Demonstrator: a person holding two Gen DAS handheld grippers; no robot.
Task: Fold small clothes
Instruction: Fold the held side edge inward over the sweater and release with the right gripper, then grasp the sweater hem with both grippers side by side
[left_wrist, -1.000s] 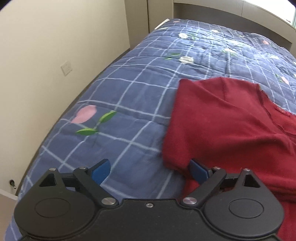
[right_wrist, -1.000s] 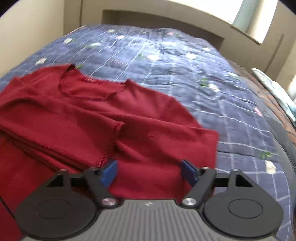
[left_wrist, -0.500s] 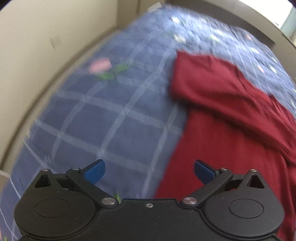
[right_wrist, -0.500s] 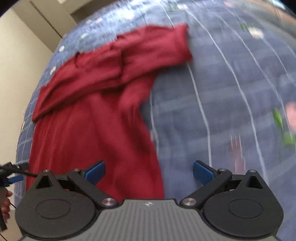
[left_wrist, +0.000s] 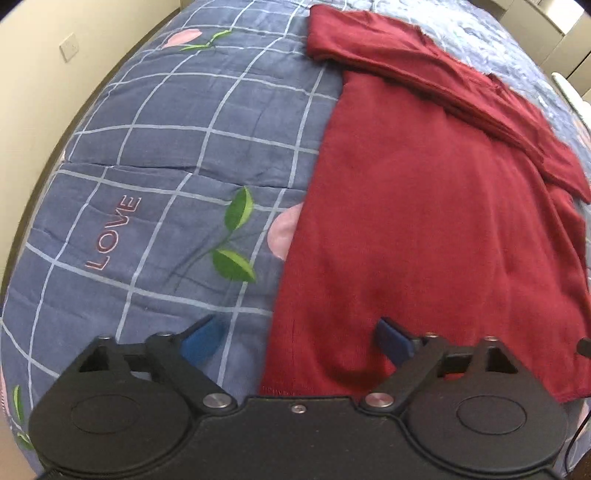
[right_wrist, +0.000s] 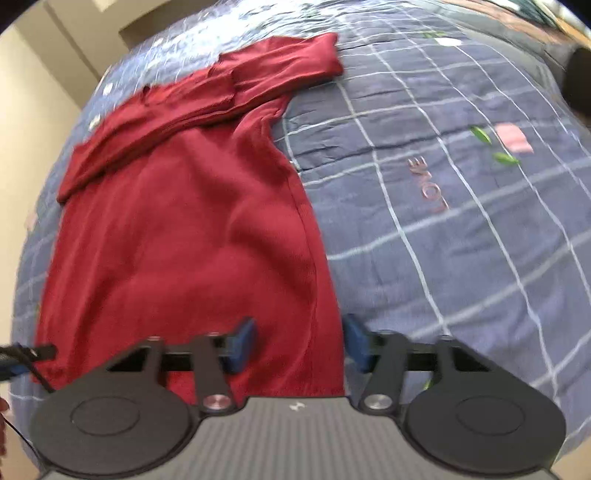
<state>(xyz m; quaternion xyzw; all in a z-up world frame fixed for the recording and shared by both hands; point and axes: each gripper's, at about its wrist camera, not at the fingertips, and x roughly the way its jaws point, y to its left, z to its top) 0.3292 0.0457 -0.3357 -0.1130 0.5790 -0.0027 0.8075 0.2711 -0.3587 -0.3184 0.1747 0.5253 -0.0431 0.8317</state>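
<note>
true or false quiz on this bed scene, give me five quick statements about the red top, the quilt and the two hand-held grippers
1. The red top lies on a blue checked quilt. True.
2. Its sleeves are spread straight out to the sides. False: both are folded in across the chest.
3. The left hand-held gripper grips a sock. False: its jaws stand apart over the top's lower left corner, clamping nothing.
4. The right hand-held gripper straddles the top's lower right edge. True; its jaws have just been closing, the pads not yet pressing on the cloth between them.
5. The quilt bears the word LOVE. True.
</note>
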